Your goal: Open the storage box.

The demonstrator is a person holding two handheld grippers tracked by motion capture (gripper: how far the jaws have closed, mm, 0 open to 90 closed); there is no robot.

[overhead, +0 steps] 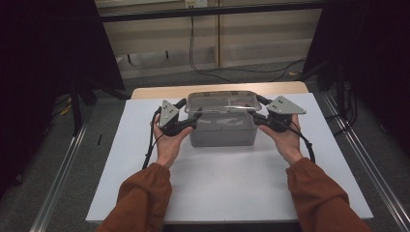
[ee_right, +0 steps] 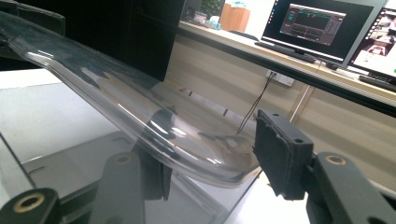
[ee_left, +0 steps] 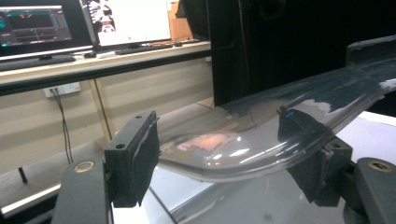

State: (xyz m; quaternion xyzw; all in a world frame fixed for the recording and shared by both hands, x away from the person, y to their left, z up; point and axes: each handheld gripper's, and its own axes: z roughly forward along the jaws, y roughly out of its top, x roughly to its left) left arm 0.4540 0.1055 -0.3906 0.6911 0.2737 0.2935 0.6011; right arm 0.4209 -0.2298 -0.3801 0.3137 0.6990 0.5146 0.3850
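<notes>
A clear plastic bin (overhead: 222, 133) stands in the middle of the white table (overhead: 145, 169) with a clear lid (overhead: 222, 100) on top. My left gripper (overhead: 193, 121) is at the lid's left end. In the left gripper view the lid (ee_left: 243, 135) lies between the jaws: one pad (ee_left: 140, 158) touches its rim, the other shows through the plastic. My right gripper (overhead: 256, 118) is at the lid's right end. There the lid's corner (ee_right: 187, 140) sits between the jaws, with a small gap left to the right pad (ee_right: 278, 154).
The bin sits toward the table's far edge (overhead: 217, 89). Bare white tabletop lies in front of it. Beyond the table are a wooden wall panel (overhead: 203, 43), trailing cables (overhead: 212, 72) and dark stands (overhead: 77, 96) on both sides.
</notes>
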